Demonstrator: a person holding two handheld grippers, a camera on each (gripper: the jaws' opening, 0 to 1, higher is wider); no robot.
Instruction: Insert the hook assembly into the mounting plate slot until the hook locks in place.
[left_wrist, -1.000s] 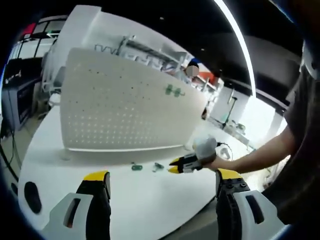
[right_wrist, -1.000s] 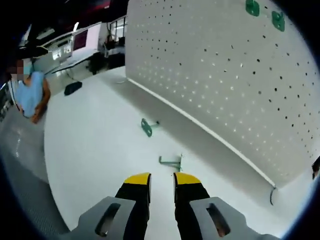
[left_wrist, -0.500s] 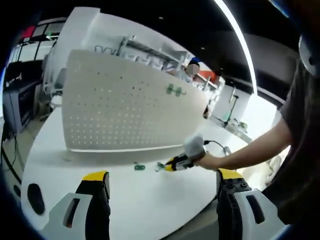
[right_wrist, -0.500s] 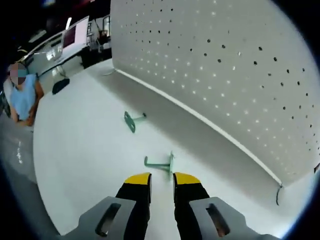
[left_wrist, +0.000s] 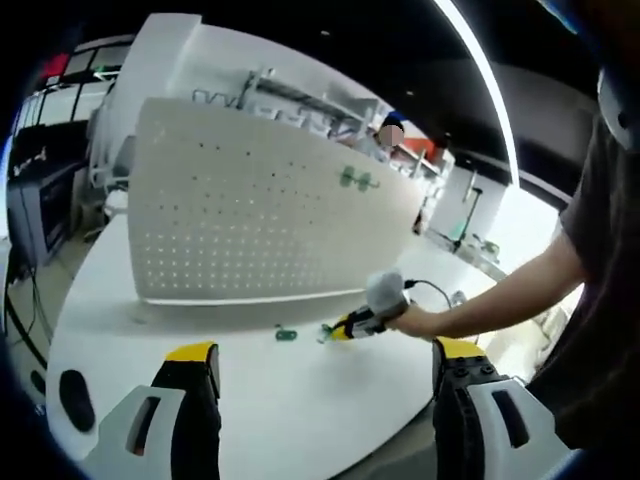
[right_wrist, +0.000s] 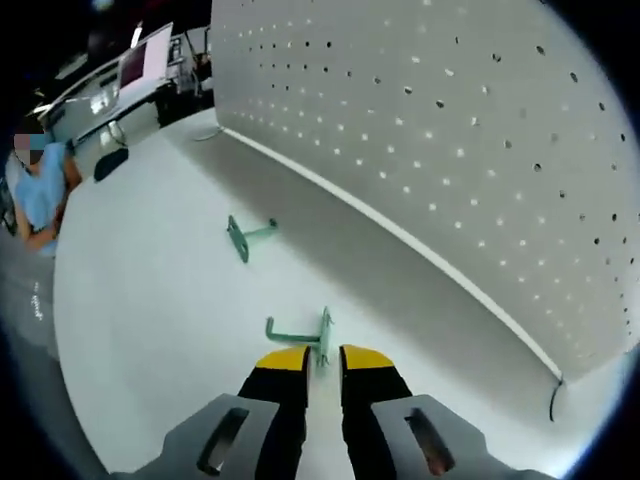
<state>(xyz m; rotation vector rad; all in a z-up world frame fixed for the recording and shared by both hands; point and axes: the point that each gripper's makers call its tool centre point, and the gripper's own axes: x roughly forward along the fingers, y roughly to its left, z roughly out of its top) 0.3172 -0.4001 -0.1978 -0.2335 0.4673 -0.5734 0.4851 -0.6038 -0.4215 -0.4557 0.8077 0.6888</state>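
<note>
So my right gripper (right_wrist: 315, 362) was down low over the white table (right_wrist: 150, 300), jaws pulled in narrow with just a thin slit between the yellow tips, and the nearer green hook (right_wrist: 300, 335) was lying right at those tips. Its flat plate end sat in line with the gap, but honestly I couldn't tell whether the jaws were actually pinching it or just touching it. A second green hook (right_wrist: 245, 236) lay flat on the table a bit further out, well apart from the first one. The big white pegboard (right_wrist: 450, 150) stood upright just past both hooks, running along the right of that view. In my left gripper view, the left gripper (left_wrist: 325, 365) hung back from all of this with its jaws spread wide and nothing between them. From there I could see my own hand (left_wrist: 420, 320) reaching in with the right gripper (left_wrist: 345, 327) to the near hook (left_wrist: 324, 333), the other hook (left_wrist: 286, 334) just beside it, and the pegboard (left_wrist: 250, 220) behind them with two green pieces (left_wrist: 354, 180) already hanging near its upper right. A dark flat thing (left_wrist: 76, 398) sat on the table edge at the far left.
</note>
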